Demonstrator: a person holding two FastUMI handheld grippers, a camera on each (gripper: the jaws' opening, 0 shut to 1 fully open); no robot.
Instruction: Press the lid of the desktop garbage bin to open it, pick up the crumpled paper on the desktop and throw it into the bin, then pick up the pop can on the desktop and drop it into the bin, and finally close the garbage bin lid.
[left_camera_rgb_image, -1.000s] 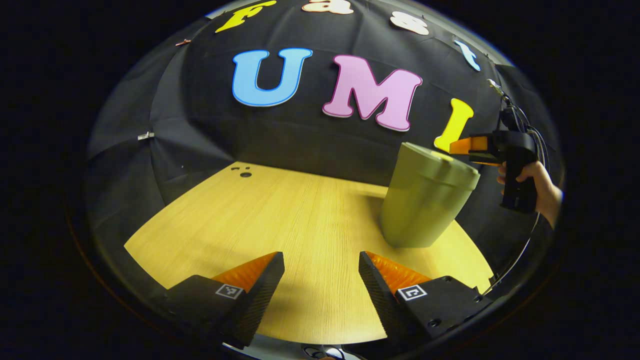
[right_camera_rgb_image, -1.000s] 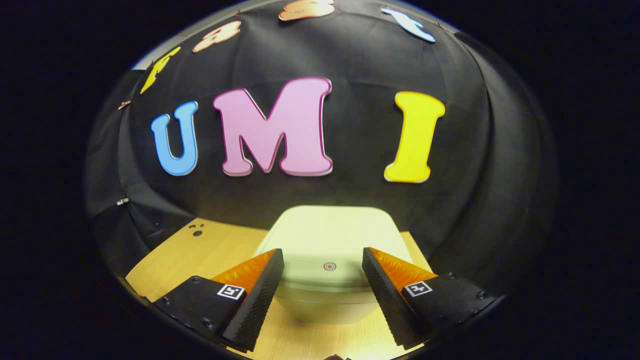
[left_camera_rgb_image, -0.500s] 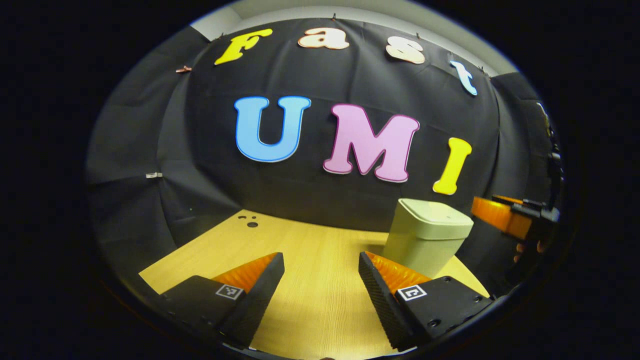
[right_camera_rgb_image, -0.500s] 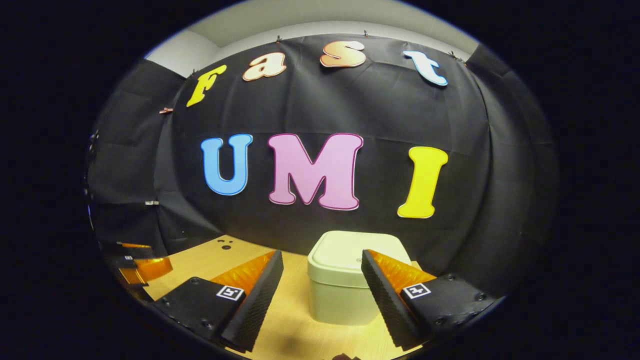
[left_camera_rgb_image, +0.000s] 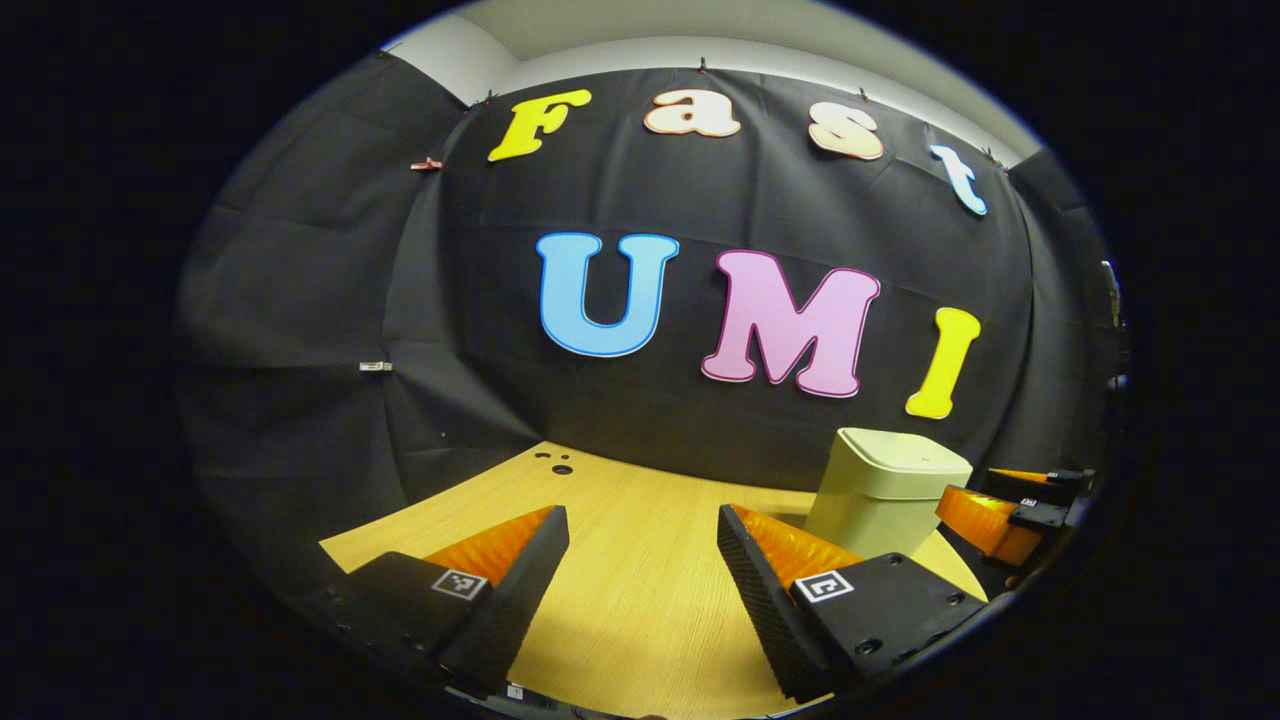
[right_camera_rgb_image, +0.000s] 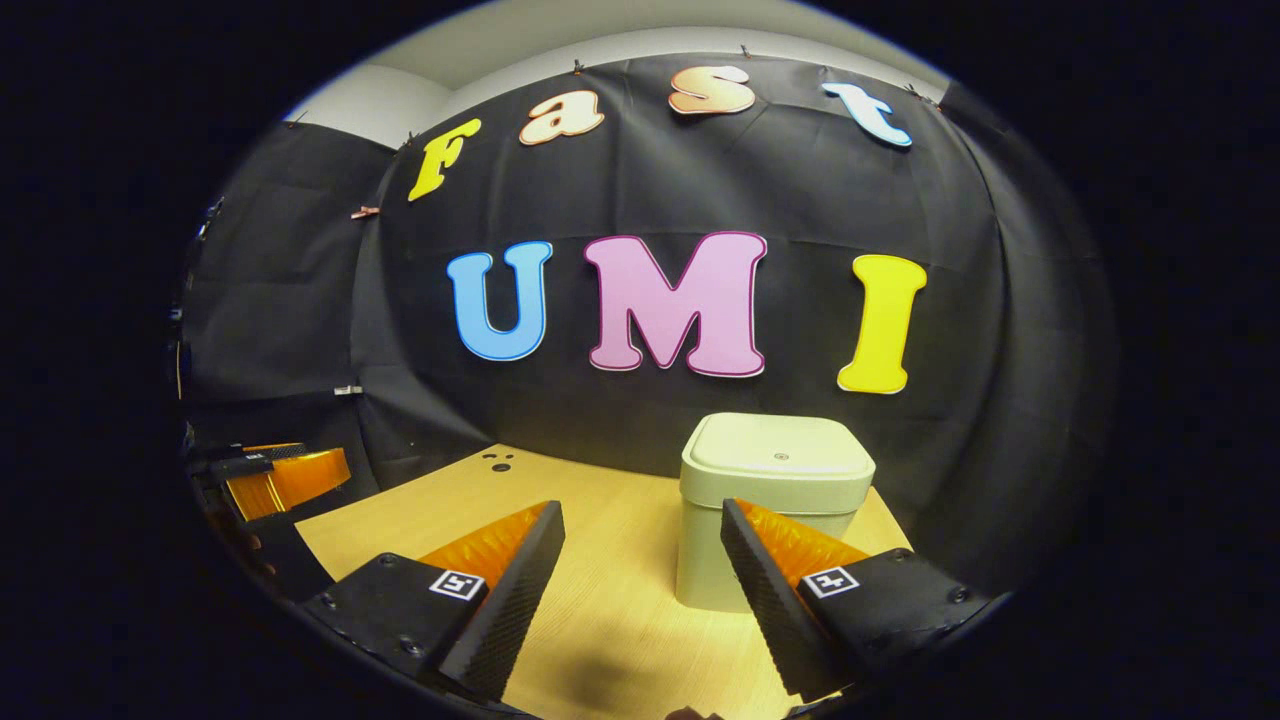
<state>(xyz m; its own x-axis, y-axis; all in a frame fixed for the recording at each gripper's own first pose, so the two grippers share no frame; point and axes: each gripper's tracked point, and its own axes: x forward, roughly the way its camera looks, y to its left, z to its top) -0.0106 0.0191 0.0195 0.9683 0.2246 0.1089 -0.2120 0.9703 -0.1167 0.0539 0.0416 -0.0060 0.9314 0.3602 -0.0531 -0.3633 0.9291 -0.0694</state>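
Moved: right gripper (right_camera_rgb_image: 640, 560) backed off bin (right_camera_rgb_image: 775, 505) | jaws: both apart, empty; left gripper (left_camera_rgb_image: 640, 560) | lid (right_camera_rgb_image: 778, 447) closed | step: done | next: none

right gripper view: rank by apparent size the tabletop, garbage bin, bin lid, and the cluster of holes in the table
1. Wooden tabletop, the largest.
2. Garbage bin, lid shut.
3. Bin lid, the top part of the bin.
4. Cluster of dark holes, tiny; it lies far back on the table, so distance shrinks it.
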